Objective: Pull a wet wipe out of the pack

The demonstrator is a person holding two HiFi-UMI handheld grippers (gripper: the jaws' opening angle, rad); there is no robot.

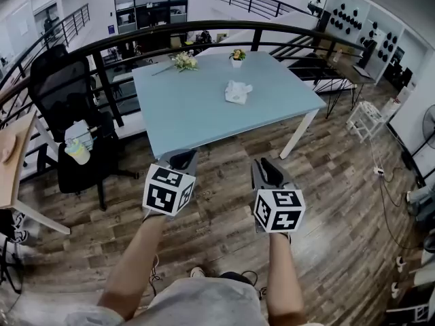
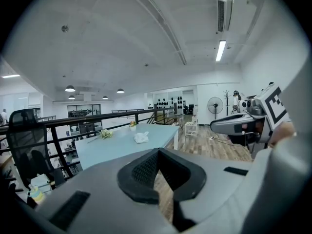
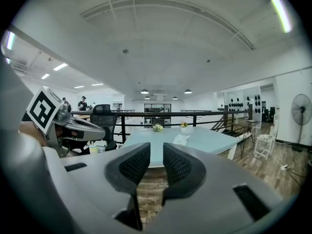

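Looking along the right gripper (image 3: pixel 150 164): pads (image 3: pixel 130 165) parted by a narrow slit, only floorboards showing in the gap, nothing gripped or touched. On the left gripper (image 2: pixel 156 152): fingertips (image 2: pixel 142 168) closed together at the far end, empty, touching nothing. Both held in the air over the wooden floor (image 1: pixel 326 182), short of the near edge of the table (image 1: pixel 177 114) and well apart from everything on it.

Farther out, on the light blue top: wet wipe pack (image 1: pixel 238 92), white, lying right of the middle and nearer the far edge than the near one, untouched. Near the far left corner, a flower bunch (image 1: pixel 184 61) lying flat. At the far edge, a small flower pot (image 1: pixel 236 55) standing upright. Off the left edge, a black office chair (image 1: pixel 68 94). Behind the far edge, a black railing (image 1: pixel 204 29).

From the head view alone: both forearms (image 1: pixel 136 263) and the marker cubes (image 1: pixel 168 189) seen from above. From the left gripper view alone: the right gripper side-on at the picture's right, plus ceiling lamps (image 2: pixel 221 50). From the right gripper view alone: the left gripper side-on at the picture's left, and a person (image 3: pixel 83 103) standing far back beyond the chair.
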